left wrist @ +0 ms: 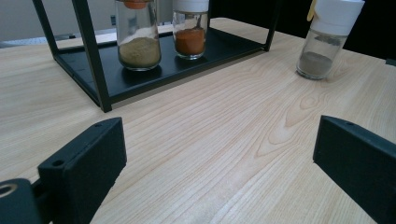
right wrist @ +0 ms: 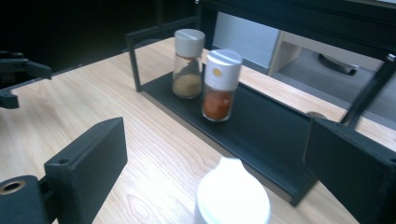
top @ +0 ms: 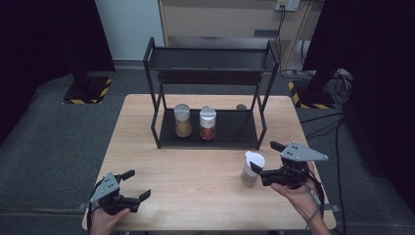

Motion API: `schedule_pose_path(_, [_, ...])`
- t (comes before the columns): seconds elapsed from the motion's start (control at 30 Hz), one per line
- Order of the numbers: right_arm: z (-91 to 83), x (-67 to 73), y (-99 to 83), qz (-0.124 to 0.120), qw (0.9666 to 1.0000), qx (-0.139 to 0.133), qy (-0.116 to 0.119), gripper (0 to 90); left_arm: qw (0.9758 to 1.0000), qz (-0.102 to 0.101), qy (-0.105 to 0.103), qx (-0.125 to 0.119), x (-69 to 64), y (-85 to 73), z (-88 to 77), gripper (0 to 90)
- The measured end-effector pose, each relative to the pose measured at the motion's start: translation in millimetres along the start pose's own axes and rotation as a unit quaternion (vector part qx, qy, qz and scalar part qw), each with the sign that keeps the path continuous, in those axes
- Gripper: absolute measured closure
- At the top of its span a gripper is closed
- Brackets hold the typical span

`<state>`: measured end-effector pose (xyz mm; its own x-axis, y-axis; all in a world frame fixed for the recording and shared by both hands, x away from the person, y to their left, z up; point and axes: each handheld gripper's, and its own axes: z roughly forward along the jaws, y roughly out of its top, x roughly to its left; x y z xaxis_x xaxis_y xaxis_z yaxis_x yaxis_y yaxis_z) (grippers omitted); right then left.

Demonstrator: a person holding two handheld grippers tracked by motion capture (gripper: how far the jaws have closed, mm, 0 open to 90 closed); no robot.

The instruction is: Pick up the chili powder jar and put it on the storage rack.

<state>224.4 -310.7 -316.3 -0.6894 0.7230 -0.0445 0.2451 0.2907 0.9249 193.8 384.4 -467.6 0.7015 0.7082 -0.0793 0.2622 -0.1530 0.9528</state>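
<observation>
- R gripper [top: 266, 161] at near-right of the surface [top: 195, 181], jaws apart, straddling the loose shaker jar [top: 252, 168] w/o pressing it; looks like the approach to a grasp, not a hold yet.
- Loose shaker jar: white cap, grey-brown powder, upright on the surface, near-right of the rack [top: 208, 95], just outside its front corner. Prob. bound for the rack's lower shelf [top: 235, 129].
- Lower shelf already carries two jars at left: tan spice jar [top: 182, 120] and red spice jar [top: 207, 123], side by side, apart. Right half free, so a third fits there.
- Top shelf [top: 210, 58] bare.
- L gripper [top: 134, 185] near-left, low over the surface, jaws apart on nothing; well apart from the jars, parked clear of the R side's path.
</observation>
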Motion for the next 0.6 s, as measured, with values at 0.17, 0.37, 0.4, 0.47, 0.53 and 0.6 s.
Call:
schedule_pose_path(0.17, [-11.8, -1.3, -18.4, 0.010, 0.9999, -0.001, -0.010, 6.6, 1.0000, 0.000, 0.001, -0.001, -0.1, -0.3, -0.2, 1.9])
schedule_pose_path(0.37, [-25.0, -3.5, -40.3, 0.020, 0.9995, -0.004, -0.024, 6.6, 1.0000, 0.001, 0.002, -0.003, -0.5, -0.6, -0.5, 1.9])
schedule_pose_path(0.4, [-25.9, -3.8, -42.2, 0.021, 0.9994, -0.004, -0.026, 6.6, 1.0000, 0.001, 0.002, -0.003, -0.5, -0.5, -0.5, 1.9])
schedule_pose_path(0.47, [-27.5, -5.1, -47.2, 0.027, 0.9992, -0.001, -0.028, 6.6, 1.0000, 0.001, 0.002, -0.004, -0.5, -0.8, -0.7, 1.9])
schedule_pose_path(0.53, [-28.6, -5.8, -52.2, 0.029, 0.9991, 0.003, -0.031, 6.7, 1.0000, 0.000, 0.002, -0.005, -0.5, -1.0, -0.9, 1.9])
schedule_pose_path(0.6, [-29.3, -7.2, -58.4, 0.033, 0.9989, 0.003, -0.032, 6.7, 1.0000, 0.000, 0.002, -0.005, -0.5, -1.0, -1.0, 1.9])
